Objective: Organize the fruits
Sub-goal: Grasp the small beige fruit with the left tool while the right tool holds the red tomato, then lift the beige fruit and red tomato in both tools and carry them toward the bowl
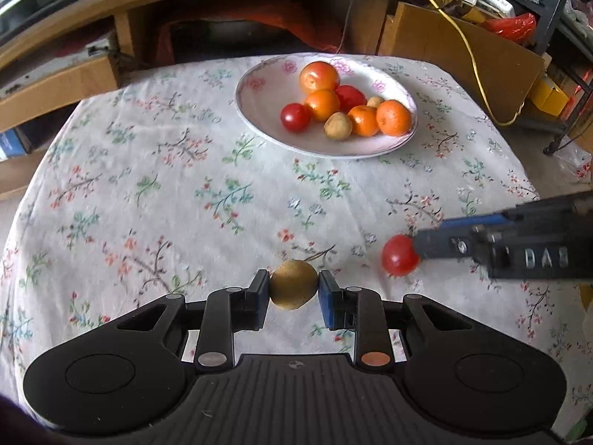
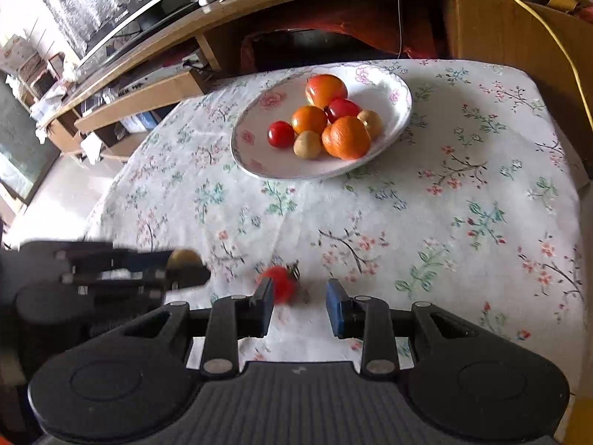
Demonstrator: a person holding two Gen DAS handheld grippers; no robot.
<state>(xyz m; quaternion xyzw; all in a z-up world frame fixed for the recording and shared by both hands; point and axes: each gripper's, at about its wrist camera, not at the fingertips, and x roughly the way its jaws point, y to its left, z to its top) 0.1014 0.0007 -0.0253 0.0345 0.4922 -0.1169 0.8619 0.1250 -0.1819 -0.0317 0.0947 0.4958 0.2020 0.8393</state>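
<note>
My left gripper [image 1: 293, 291] is shut on a small round yellow-brown fruit [image 1: 293, 289], held just above the floral tablecloth [image 1: 185, 185]. From the right wrist view it shows at the left, blurred, with the same fruit [image 2: 183, 259]. A red tomato [image 2: 281, 282] lies on the cloth against the left fingertip of my right gripper [image 2: 300, 296]. The right gripper's jaws stand a little apart and do not pinch the tomato. In the left wrist view the tomato [image 1: 399, 256] sits at the tip of the right gripper [image 1: 426, 237]. A flowered plate [image 1: 259, 100] at the far side holds oranges, red tomatoes and small brown fruits.
The plate [image 2: 255, 137] stands near the table's far edge. Behind it are a wooden desk [image 1: 185, 3] with cables, a cardboard sheet [image 1: 463, 48] and a yellow cord [image 1: 470, 55]. Bare cloth lies between the grippers and the plate.
</note>
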